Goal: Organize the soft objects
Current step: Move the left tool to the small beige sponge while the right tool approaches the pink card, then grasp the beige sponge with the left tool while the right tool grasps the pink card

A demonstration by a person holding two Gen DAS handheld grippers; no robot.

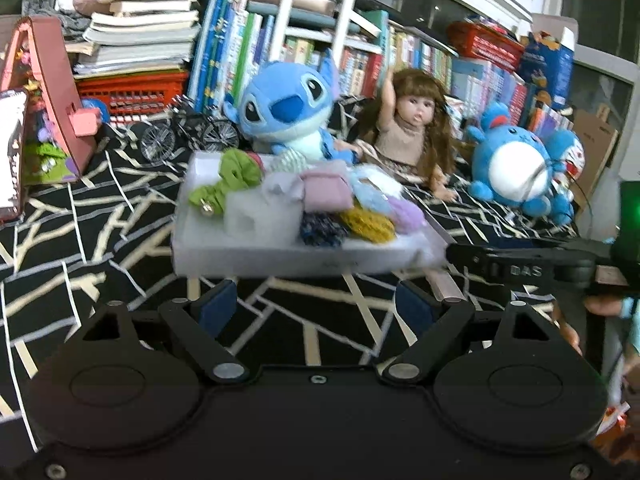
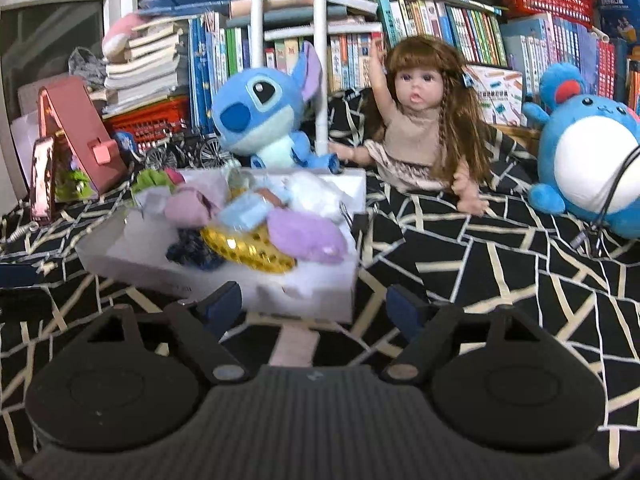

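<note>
A shallow white tray sits on the black patterned cloth, piled with soft items: a green scrunchie, a pink folded cloth, a purple fluffy piece, a yellow sequined piece, a dark blue piece, a light blue piece and a white fluffy one. My left gripper is open and empty just in front of the tray. My right gripper is open and empty at the tray's near right corner.
Behind the tray sit a blue Stitch plush, a long-haired doll and a round blue plush. A model bicycle, a pink house-shaped toy, a red basket and rows of books line the back.
</note>
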